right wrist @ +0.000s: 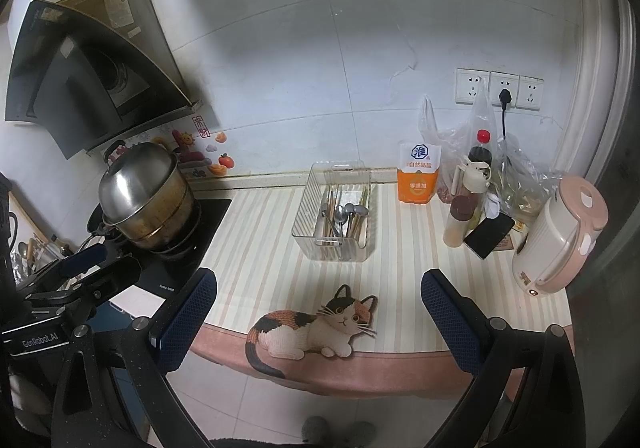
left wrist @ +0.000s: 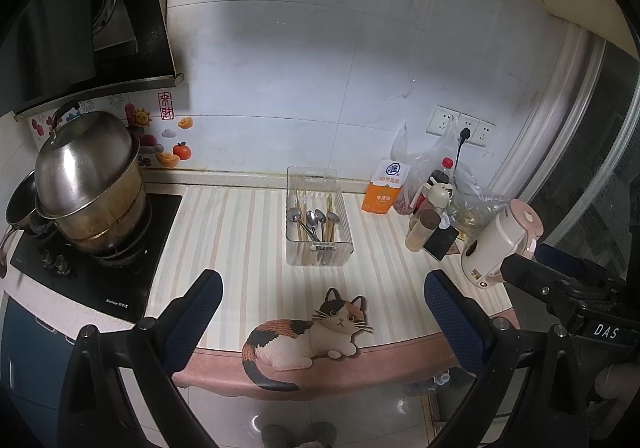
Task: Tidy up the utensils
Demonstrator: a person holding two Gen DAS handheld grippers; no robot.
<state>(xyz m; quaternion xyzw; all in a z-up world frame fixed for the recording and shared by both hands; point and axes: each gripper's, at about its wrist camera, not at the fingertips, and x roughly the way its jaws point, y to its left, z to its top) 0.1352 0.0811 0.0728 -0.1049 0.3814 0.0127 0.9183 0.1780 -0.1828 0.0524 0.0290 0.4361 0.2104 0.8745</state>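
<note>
A clear plastic organizer box (left wrist: pixel 348 244) stands on the striped counter mat and holds several metal spoons (left wrist: pixel 314 219) and wooden chopsticks (left wrist: pixel 329 218). It also shows in the right wrist view (right wrist: pixel 306 224) with the spoons (right wrist: pixel 347 213) inside. My left gripper (left wrist: pixel 322 292) is open and empty, held back near the counter's front edge, well short of the box. My right gripper (right wrist: pixel 320 288) is open and empty at a similar distance. The right gripper's body shows at the right of the left wrist view (left wrist: pixel 560 280).
A steel pot with lid (left wrist: pixel 86 184) sits on the black cooktop (left wrist: pixel 132 272) at left under a range hood. An orange salt bag (left wrist: pixel 386 188), bottles (left wrist: pixel 438 184), a phone (left wrist: pixel 440 242) and a pink-white kettle (left wrist: pixel 500 244) crowd the right. A cat-shaped mat (left wrist: pixel 304 336) lies at the front edge.
</note>
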